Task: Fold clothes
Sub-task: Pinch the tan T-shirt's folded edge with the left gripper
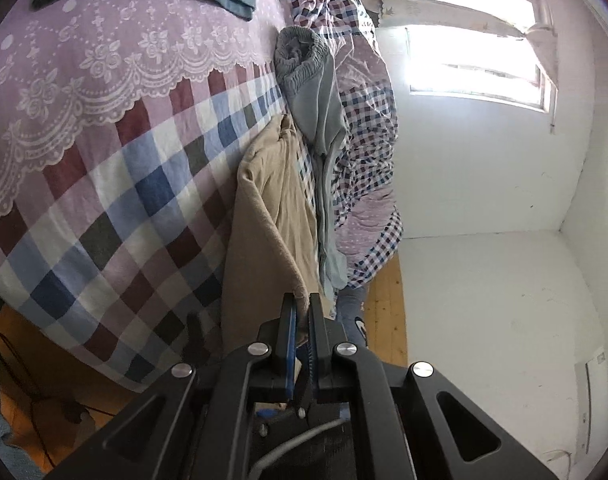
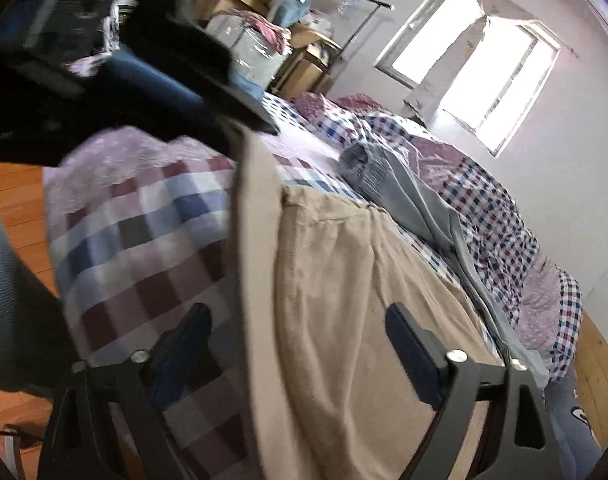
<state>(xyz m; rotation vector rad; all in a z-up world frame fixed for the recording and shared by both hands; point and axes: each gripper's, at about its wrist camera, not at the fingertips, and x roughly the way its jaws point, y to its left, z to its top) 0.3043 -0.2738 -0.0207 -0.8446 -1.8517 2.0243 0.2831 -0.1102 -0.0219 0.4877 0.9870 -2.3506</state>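
- Left gripper [image 1: 300, 316] clamped on the beige garment's [image 1: 276, 208] edge, lifting it for folding
- Right gripper [image 2: 300, 340] jaws apart, straddling beige cloth toward 12 o'clock, no grip yet

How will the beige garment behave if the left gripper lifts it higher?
Probably floppy: the beige garment already sags from the left gripper. Likely light; a pinched edge carries it. It may drag across the bed.

Checked bedspread [image 1: 116, 184] left clear; grey trousers [image 1: 319, 104] right.
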